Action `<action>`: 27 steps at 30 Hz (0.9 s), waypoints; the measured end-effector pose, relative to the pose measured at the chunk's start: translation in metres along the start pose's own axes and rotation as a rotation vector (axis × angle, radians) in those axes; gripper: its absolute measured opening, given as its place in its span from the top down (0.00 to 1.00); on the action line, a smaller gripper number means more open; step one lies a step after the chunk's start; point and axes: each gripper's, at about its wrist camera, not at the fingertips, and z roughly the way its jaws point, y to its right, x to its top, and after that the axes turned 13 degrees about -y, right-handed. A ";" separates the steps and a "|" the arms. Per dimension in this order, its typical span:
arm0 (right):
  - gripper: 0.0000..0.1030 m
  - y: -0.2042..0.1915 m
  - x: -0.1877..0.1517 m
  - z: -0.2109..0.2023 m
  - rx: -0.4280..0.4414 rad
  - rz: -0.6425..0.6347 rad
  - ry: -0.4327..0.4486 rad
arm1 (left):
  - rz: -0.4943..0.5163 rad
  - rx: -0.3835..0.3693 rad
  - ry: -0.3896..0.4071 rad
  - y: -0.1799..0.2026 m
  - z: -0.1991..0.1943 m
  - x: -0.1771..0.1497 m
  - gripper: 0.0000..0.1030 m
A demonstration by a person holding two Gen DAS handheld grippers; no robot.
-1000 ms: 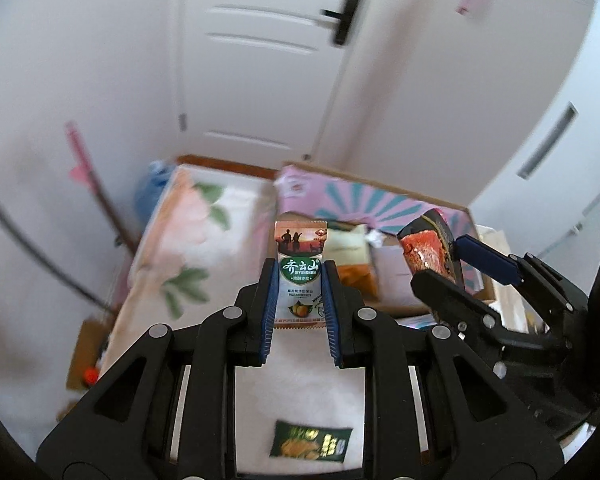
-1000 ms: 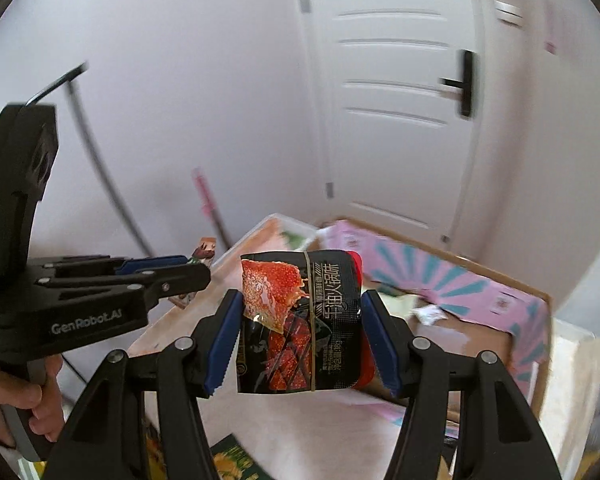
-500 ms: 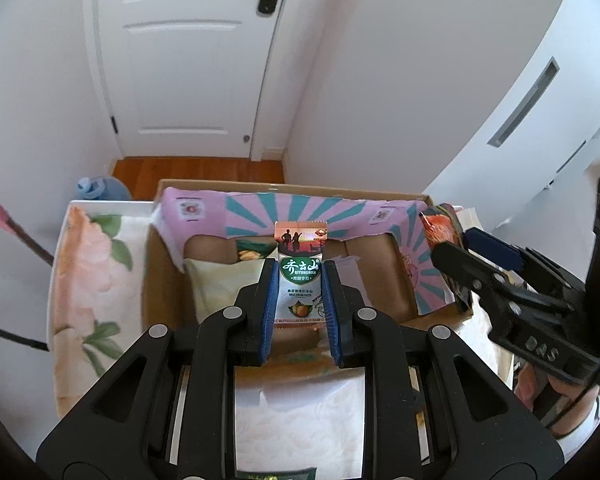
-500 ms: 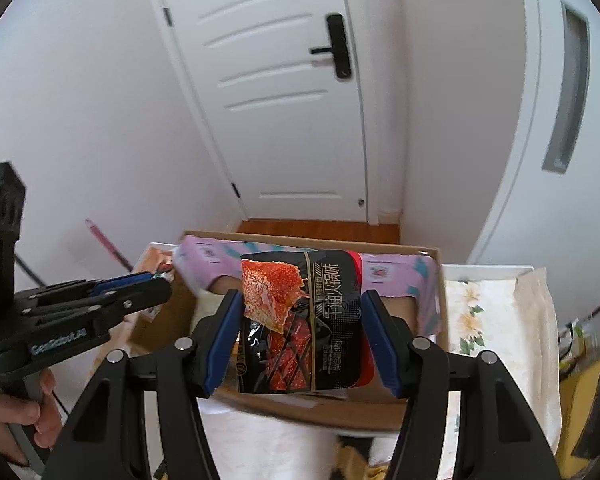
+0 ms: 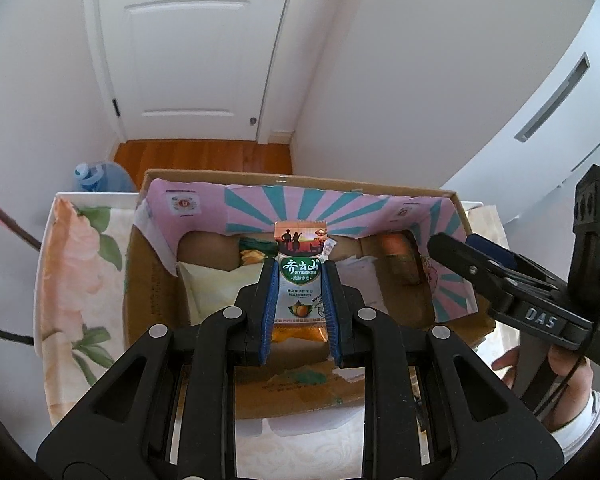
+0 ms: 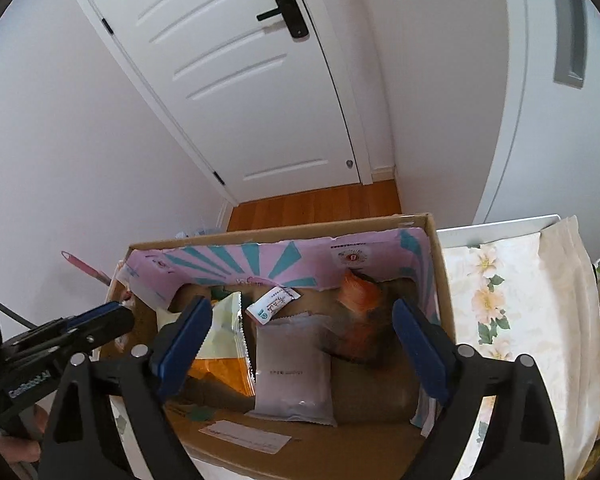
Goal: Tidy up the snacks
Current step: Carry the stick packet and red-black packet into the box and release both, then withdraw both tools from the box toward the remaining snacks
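Cardboard box sits on a table under a floral cloth, its inner walls lined with pink paper printed in teal rays; both tongs hang over it, in front of a white door and a strip of wooden floor. In the left wrist view the left gripper is clenched on a small upright sachet – green label, orange fruit at the foot – held between its blue pads above the middle of the box. In its own view the right gripper stands wide apart, grasping nothing; below it the black-and-red meat snack packet is blurred in the right-hand part of the box, and I cannot tell whether it lies flat. Beside that packet lies a pale grey pouch, and further left a pale green packet with a zigzag edge lies over an orange one; a little white sachet rests near the back wall. A blue water jug stands on the floor behind the table's left corner – just beyond the cloth.
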 end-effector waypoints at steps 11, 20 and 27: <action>0.13 0.007 -0.004 -0.020 0.007 -0.006 0.010 | 0.113 0.083 -0.023 0.018 0.023 0.014 0.38; 0.13 0.012 -0.014 -0.040 -0.002 0.011 0.037 | 0.140 0.153 0.013 0.017 0.019 0.010 0.00; 0.13 0.006 -0.024 -0.063 -0.011 0.009 0.078 | 0.142 0.148 0.066 0.016 -0.016 -0.008 0.00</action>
